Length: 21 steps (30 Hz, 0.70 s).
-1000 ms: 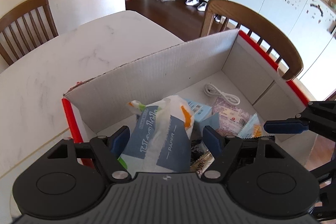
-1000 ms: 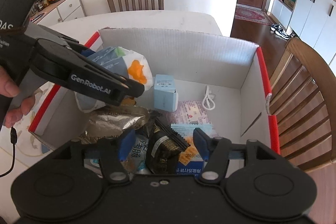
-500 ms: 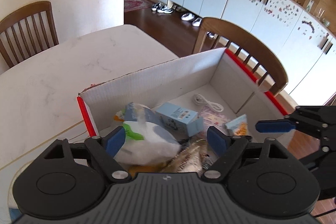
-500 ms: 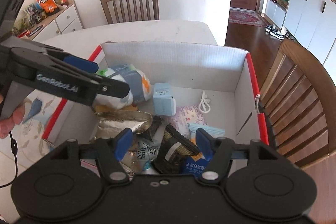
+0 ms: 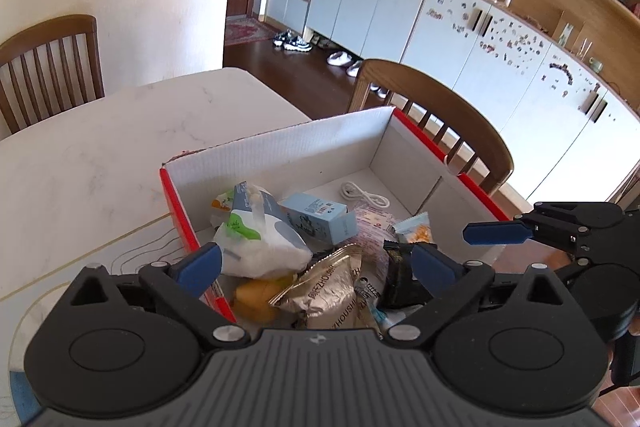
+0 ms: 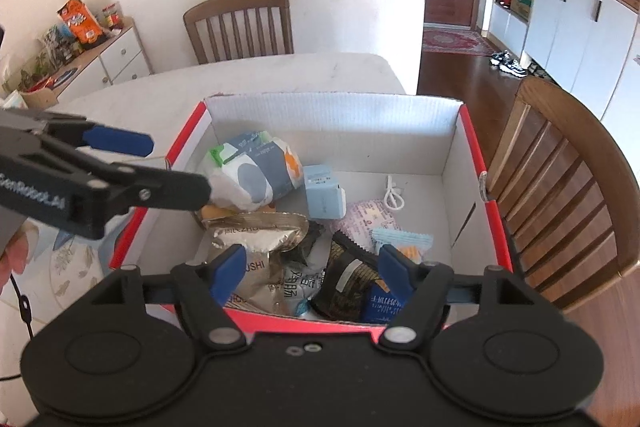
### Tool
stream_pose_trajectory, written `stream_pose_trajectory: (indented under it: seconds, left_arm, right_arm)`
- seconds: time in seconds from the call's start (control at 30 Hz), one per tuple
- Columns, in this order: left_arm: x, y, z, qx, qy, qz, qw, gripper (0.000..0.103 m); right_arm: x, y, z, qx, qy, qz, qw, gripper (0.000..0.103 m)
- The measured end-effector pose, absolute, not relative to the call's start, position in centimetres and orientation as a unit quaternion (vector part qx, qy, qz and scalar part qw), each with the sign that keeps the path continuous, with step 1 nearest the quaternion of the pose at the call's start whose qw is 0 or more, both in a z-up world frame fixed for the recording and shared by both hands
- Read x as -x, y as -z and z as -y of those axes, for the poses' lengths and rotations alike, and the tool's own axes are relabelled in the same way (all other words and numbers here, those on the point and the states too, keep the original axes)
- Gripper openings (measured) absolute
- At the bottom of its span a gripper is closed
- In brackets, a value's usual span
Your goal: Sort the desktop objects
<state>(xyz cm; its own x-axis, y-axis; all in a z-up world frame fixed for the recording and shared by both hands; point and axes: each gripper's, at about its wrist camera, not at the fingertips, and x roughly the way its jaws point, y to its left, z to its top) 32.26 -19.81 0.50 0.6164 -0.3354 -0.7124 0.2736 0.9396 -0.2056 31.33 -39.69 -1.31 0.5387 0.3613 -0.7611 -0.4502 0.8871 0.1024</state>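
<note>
Left gripper (image 5: 316, 265): jaws opening, spread wide, nothing pinched; hovers above the near-left corner of the box; its side reads "GenRobot.AI" in the right wrist view
Right gripper (image 6: 312, 267): jaws opening, blue pads apart, empty, over the near edge of the box
Cardboard box (image 6: 332, 119): red outside, white inside, on a marble table (image 5: 100, 155)
Tissue pack (image 6: 256, 175): white, grey and orange, lies at the box's far-left, free of both grippers
Foil snack bag (image 5: 324, 287): partial print "ZHOUSH"
Light blue carton (image 6: 324, 191): barcode label, text too small to read
White cable (image 5: 364, 193): coiled by the far wall
Dark packet (image 6: 352, 275): beside a blue packet with unreadable white characters
</note>
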Motion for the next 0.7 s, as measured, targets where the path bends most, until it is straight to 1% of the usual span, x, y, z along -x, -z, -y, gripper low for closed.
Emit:
stream_pose_trajectory:
  seconds: [0.33,0.7]
  left_arm:
    - [-28.9,-1.6,17.5,0.046,0.167,-0.372,0.912,0.103]
    - [-24.6,-1.2,15.9,0.008,0.171,-0.361,0.917,0.103]
  right_arm:
    - [-29.0,0.4,39.2,0.035,-0.21,-0.396,0.893,0.082]
    - [-26.0,0.1,37.7,0.012,-0.18,-0.385,0.905,0.084]
